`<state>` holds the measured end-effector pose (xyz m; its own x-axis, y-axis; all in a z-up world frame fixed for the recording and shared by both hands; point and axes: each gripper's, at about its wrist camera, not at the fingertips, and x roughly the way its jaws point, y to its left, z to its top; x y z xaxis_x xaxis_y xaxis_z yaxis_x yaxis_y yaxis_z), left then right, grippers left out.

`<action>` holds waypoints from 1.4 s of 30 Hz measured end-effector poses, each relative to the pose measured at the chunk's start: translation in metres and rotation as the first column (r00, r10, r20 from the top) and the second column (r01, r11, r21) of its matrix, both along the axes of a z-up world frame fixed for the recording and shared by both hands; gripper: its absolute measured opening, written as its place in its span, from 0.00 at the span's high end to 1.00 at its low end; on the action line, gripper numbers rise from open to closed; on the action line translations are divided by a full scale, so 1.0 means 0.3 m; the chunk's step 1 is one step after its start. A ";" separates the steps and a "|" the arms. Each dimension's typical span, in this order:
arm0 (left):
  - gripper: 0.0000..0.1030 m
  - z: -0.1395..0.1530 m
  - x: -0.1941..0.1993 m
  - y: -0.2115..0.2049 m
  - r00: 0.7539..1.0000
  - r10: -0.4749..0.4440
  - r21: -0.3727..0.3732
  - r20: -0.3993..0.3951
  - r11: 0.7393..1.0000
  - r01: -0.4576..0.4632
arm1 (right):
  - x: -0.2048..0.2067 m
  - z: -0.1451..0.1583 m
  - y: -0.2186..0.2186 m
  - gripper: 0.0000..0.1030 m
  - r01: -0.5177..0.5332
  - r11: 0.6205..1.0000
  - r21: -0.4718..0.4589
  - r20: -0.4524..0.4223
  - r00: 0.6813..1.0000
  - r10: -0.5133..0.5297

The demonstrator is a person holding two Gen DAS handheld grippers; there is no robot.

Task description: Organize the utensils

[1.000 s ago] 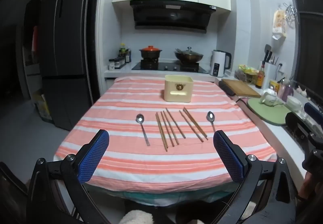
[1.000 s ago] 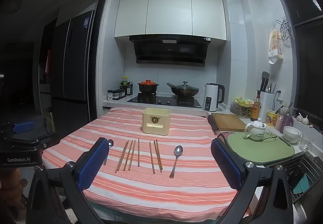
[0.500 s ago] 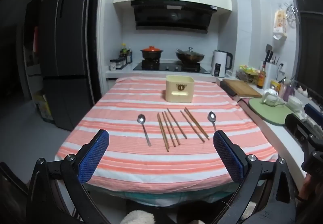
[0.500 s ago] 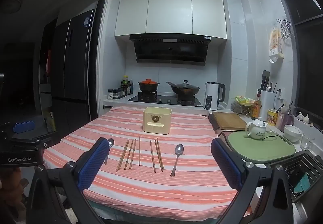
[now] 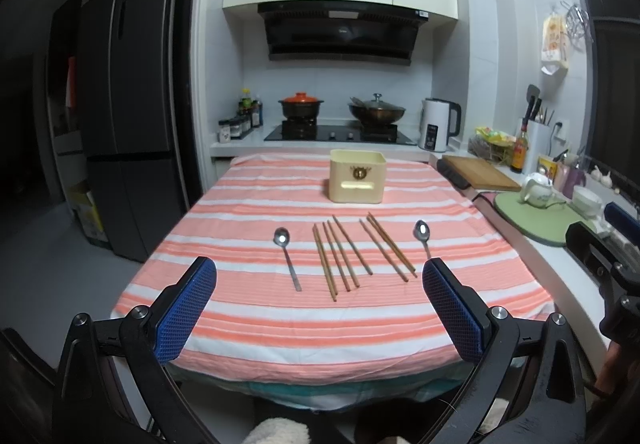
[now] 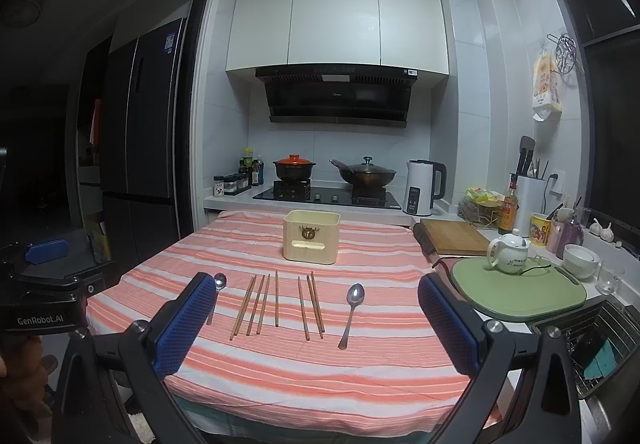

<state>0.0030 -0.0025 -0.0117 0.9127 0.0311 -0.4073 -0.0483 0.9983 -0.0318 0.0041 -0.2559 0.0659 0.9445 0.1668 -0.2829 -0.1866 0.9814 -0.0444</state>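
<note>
Both grippers are wide open and hold nothing. The left gripper (image 5: pixel 320 314) and the right gripper (image 6: pixel 317 320) hang in the air over the near edge of the table (image 5: pixel 280 328), which has a striped cloth on it. In a row across the middle of the table lie two spoons and some chopsticks (image 5: pixel 340 254). The left spoon (image 5: pixel 287 258) is at the left end of the row, and the right spoon (image 6: pixel 351 314) is at the right end. A cream box (image 5: pixel 357 180) stands upright near the far edge, apart from the row.
</note>
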 end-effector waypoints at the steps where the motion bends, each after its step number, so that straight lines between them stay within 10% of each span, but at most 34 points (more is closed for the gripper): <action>1: 0.00 -0.002 0.001 0.000 1.000 -0.001 0.001 0.000 1.000 0.001 | 0.000 0.000 0.000 0.00 0.000 1.000 0.001 0.001 1.000 0.000; 42: 0.00 -0.005 0.008 0.003 1.000 0.005 -0.001 0.004 1.000 -0.005 | 0.005 -0.004 -0.005 0.00 0.008 1.000 0.005 -0.004 1.000 -0.008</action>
